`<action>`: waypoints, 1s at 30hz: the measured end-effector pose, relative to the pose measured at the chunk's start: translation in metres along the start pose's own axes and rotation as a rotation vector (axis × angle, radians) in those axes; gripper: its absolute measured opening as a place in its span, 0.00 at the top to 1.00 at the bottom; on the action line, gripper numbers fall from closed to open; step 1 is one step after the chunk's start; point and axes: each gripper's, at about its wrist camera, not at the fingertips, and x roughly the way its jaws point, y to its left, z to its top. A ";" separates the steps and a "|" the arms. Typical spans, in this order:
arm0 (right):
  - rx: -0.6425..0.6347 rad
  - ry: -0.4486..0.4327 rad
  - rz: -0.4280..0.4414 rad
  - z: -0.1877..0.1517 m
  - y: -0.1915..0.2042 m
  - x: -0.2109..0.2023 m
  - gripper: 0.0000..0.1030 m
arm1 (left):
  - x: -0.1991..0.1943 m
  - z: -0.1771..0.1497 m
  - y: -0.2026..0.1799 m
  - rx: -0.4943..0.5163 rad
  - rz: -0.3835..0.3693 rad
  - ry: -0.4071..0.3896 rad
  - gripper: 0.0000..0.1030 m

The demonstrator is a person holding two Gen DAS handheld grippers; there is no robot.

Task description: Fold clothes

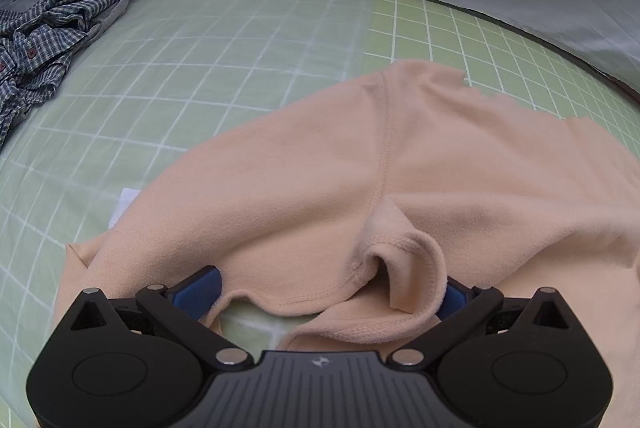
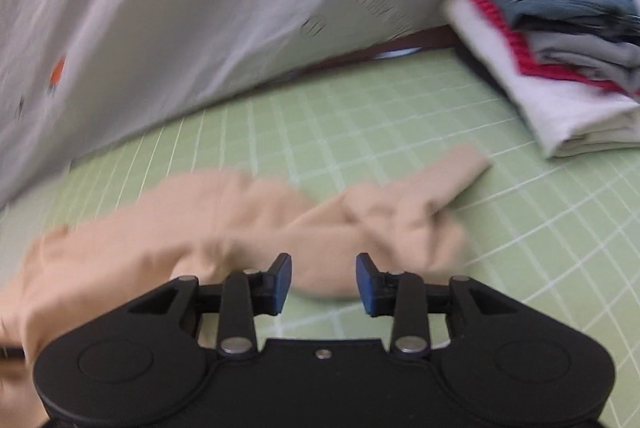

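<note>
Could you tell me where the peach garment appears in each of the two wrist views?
Left wrist: the peach garment fills the centre and right, its near edge lying between the left gripper's fingers.
Right wrist: it stretches from lower left to centre, beyond the right gripper.
Shared landmark: the green grid mat.

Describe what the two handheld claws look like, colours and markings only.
Both match. The left claw has a black ribbed body with a small pale emblem, black linkage arms with round silver pivot pins, and blue pads on its fingers. The right claw has the same black body, silver pins and blue pads. No cables or sleeves show.
</note>
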 end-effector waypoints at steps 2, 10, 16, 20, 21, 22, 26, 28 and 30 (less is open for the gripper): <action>0.072 -0.055 -0.039 0.012 -0.012 -0.005 0.65 | 0.000 0.000 -0.001 -0.001 0.001 0.001 0.00; 0.218 0.012 -0.123 0.041 -0.054 0.043 0.67 | 0.000 -0.002 -0.001 -0.001 0.001 -0.005 0.00; 0.460 0.034 -0.045 0.031 -0.093 0.056 0.94 | 0.000 -0.001 -0.002 -0.002 0.002 -0.002 0.00; 0.368 -0.207 -0.123 0.039 -0.102 -0.011 0.95 | -0.001 -0.002 -0.002 -0.002 0.001 -0.005 0.00; 0.378 -0.263 -0.156 0.038 -0.108 -0.031 0.95 | 0.000 -0.002 -0.002 -0.003 0.002 -0.007 0.00; 0.398 -0.287 -0.206 0.035 -0.116 -0.045 0.95 | 0.000 -0.002 -0.002 -0.003 0.002 -0.008 0.00; 0.394 -0.126 -0.435 0.009 -0.147 -0.045 0.71 | 0.000 -0.003 -0.002 -0.005 0.004 -0.010 0.00; 0.401 -0.079 -0.480 -0.004 -0.155 -0.044 0.65 | 0.000 -0.003 -0.002 -0.003 0.004 -0.008 0.00; 0.424 -0.091 -0.487 -0.014 -0.157 -0.047 0.29 | -0.001 -0.003 -0.002 -0.002 0.003 -0.006 0.00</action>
